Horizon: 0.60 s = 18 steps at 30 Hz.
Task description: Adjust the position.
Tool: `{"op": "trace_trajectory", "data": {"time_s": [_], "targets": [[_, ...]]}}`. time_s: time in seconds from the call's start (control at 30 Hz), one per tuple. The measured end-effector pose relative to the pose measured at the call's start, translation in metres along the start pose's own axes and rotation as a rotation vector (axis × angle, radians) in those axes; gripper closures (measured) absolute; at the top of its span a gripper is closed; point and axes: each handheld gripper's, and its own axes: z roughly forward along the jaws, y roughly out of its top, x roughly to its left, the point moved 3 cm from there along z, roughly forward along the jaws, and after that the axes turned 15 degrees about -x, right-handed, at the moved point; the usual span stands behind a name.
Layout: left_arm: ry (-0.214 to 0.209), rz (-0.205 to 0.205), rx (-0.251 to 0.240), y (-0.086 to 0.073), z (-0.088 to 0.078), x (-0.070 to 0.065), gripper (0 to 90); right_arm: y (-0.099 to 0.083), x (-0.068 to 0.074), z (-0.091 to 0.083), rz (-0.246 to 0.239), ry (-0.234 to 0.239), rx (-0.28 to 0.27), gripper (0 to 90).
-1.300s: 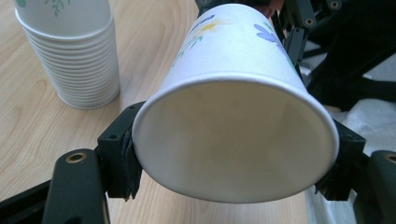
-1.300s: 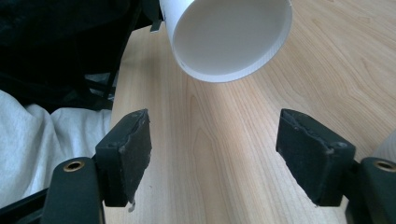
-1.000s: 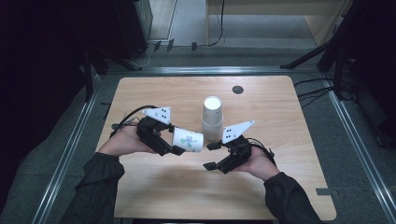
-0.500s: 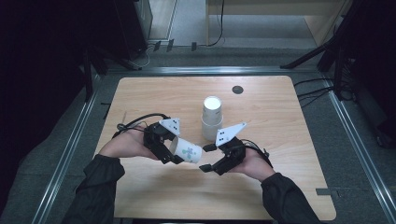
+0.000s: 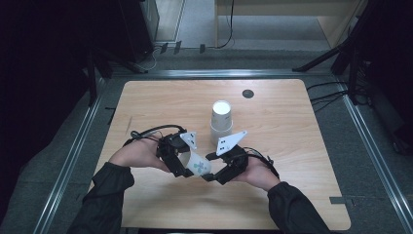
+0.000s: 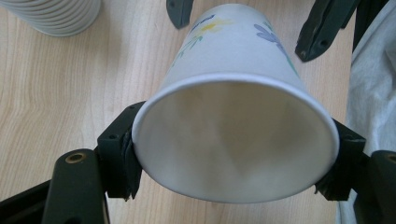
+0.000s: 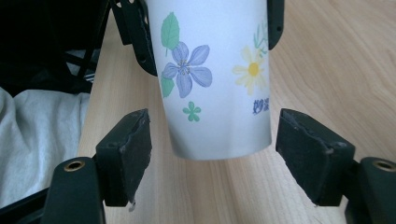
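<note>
White paper cup (image 5: 197, 165) with flower print lies sideways, seemingly just above the table, rim leftward.

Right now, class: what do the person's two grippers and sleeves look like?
Both the left gripper and the right gripper are black, with chunky black jaws showing brass-coloured screw holes. Each carries a grey three-cornered plate with dark dots on top, and a black cable trails from each. The person wears dark long sleeves.

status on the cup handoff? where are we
Done: one flowered paper cup is off the cup stack and clamped near its rim by the left gripper. In hand: the right gripper straddles the cup's base, jaws just closing, pads clear of it. Left: right grip, then left release.
</note>
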Motion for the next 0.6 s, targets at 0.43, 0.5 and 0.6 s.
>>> {"op": "trace_trajectory", "data": {"time_s": [0.43, 0.5, 0.6], "targets": [[-0.013, 0.044, 0.014, 0.0079, 0.0042, -0.0091, 25.0, -0.002, 0.0042, 0.0098, -0.021, 0.015, 0.025, 30.3], [-0.008, 0.049, 0.02, 0.0082, 0.0046, -0.0091, 25.0, -0.0021, 0.0047, 0.0103, -0.028, 0.014, 0.027, 31.6], [-0.009, 0.051, 0.016, 0.0085, 0.0042, -0.0091, 25.0, -0.0015, 0.0058, 0.01, -0.046, 0.013, 0.03, 34.2]]}}
